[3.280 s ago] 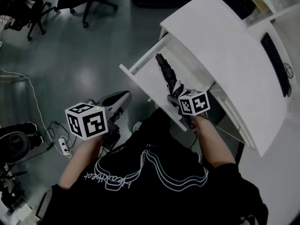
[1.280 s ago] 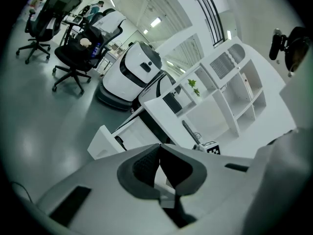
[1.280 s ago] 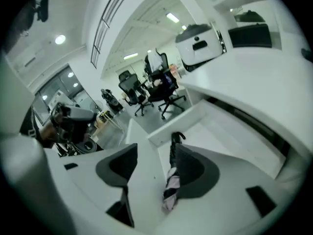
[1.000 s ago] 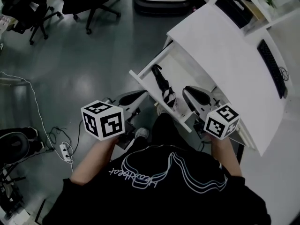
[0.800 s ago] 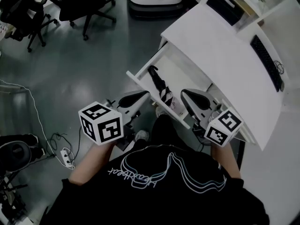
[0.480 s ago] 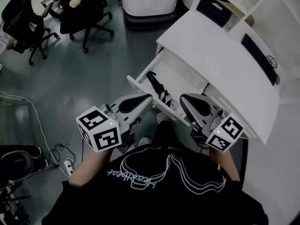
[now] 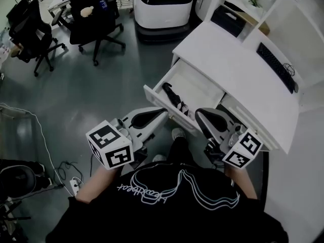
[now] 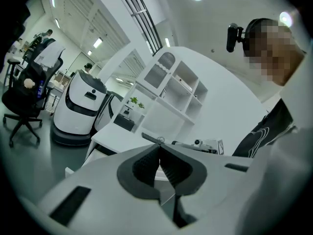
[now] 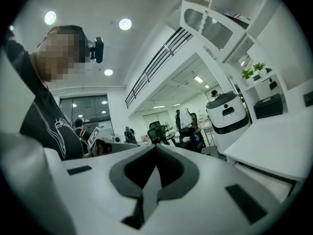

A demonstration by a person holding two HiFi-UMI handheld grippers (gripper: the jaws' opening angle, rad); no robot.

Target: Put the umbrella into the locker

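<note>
The folded umbrella (image 7: pixel 174 97) lay inside the open drawer (image 7: pixel 198 82) of the white bench (image 7: pixel 238 67). My left gripper (image 7: pixel 163 111) and right gripper (image 7: pixel 199 113) were each pressed together on nothing, near the drawer front. Judged handling: light, stiff along the shaft, with soft, slippery fabric. Grasp it mid-body.

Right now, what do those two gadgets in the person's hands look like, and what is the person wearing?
The left gripper and right gripper match: smooth white shells with a dark oval inset, jaws lined with dark ribbed pads. Each carries a white cube of black square markers. The person wears a black short-sleeved T-shirt with a pale line print.
</note>
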